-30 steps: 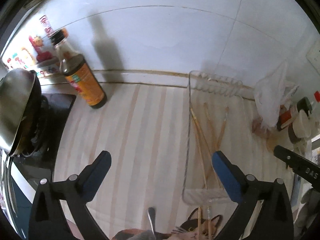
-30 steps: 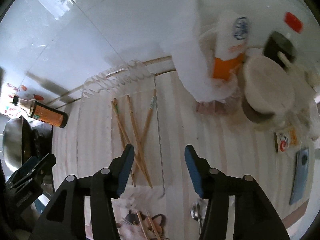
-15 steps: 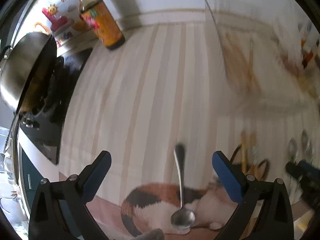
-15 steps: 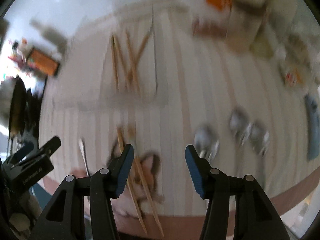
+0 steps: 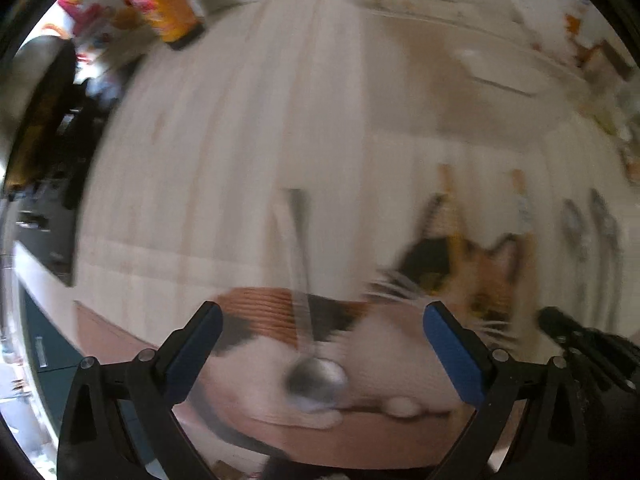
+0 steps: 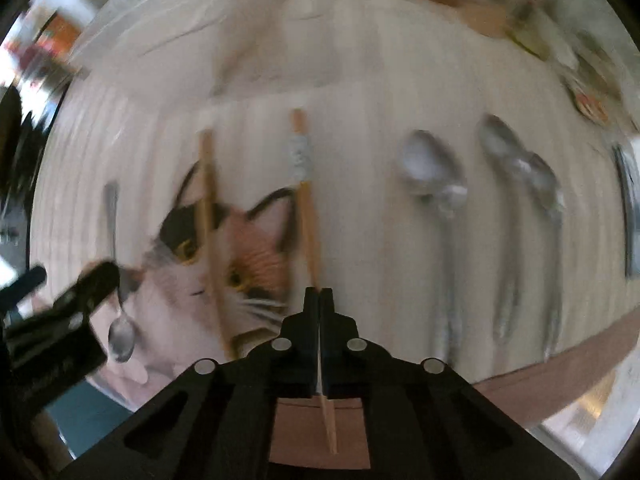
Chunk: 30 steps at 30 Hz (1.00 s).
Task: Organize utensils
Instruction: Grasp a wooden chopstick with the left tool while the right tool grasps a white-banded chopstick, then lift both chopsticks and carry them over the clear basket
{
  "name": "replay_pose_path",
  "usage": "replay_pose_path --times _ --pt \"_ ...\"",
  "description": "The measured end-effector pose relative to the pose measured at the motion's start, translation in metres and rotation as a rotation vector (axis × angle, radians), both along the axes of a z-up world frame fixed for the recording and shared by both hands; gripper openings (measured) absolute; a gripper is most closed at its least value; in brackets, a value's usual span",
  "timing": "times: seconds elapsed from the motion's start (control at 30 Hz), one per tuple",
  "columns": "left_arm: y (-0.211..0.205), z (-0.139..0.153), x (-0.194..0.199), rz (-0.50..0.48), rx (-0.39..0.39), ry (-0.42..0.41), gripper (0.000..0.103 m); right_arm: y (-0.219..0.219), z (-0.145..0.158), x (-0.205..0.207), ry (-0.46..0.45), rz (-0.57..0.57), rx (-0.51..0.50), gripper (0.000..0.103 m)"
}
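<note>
My right gripper [image 6: 319,300] is shut on a wooden chopstick [image 6: 306,200] with a silver band, lying over a cat-print mat [image 6: 256,248]. A second chopstick [image 6: 210,224] lies to its left. Three metal spoons [image 6: 436,184] lie to the right. My left gripper [image 5: 320,340] is open above a small metal spoon [image 5: 316,376] on the cat mat [image 5: 400,360]; that spoon also shows in the right wrist view [image 6: 120,336]. Both views are motion-blurred.
A clear tray [image 6: 280,40] with chopsticks lies farther back on the striped counter [image 5: 240,140]. A sauce bottle [image 5: 168,8] and a stove with a wok [image 5: 40,100] stand at the left. Jars and packets crowd the right [image 6: 540,40]. The counter's front edge [image 6: 560,372] is close.
Both grippers tilted down and drew toward the counter's front. The right gripper, open before, has shut on the banded chopstick. The left gripper stays open over the small spoon.
</note>
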<state>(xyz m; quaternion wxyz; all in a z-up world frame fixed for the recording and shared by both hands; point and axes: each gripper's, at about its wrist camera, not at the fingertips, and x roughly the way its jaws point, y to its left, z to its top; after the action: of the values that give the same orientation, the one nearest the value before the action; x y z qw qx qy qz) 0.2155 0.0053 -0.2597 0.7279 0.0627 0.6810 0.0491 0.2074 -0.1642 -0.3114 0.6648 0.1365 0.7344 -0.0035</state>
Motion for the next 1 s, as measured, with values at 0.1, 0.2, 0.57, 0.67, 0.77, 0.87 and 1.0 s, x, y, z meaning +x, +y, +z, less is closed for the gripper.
replay_pose_path --times 0.1,0.2,0.57,0.67,0.77,0.87,1.0 --pt "-0.024 -0.014 0.001 -0.032 -0.080 0.049 0.088 -0.021 -0.009 -0.007 0.039 -0.030 0.019 0.000" --pt "-0.042 -0.032 0.000 -0.067 -0.083 0.102 0.045 -0.034 -0.011 -0.013 0.053 -0.056 0.049 0.000" --pt "-0.018 -0.025 -0.010 -0.068 -0.052 0.074 0.005 -0.028 -0.004 -0.009 0.018 -0.063 0.125 0.029" --pt "-0.014 -0.021 -0.010 -0.061 -0.058 0.072 0.005 -0.006 -0.003 -0.001 -0.006 0.023 0.079 0.036" --pt "-0.012 -0.018 -0.007 -0.064 -0.053 0.066 0.005 0.013 0.002 0.002 -0.043 0.132 -0.036 0.031" --pt "-0.009 -0.017 -0.008 -0.065 -0.055 0.060 0.005 0.013 0.006 -0.004 -0.039 0.135 -0.109 0.008" --pt "-0.003 -0.020 -0.007 -0.060 -0.063 0.059 0.005 -0.016 0.011 -0.021 0.018 0.049 -0.088 0.007"
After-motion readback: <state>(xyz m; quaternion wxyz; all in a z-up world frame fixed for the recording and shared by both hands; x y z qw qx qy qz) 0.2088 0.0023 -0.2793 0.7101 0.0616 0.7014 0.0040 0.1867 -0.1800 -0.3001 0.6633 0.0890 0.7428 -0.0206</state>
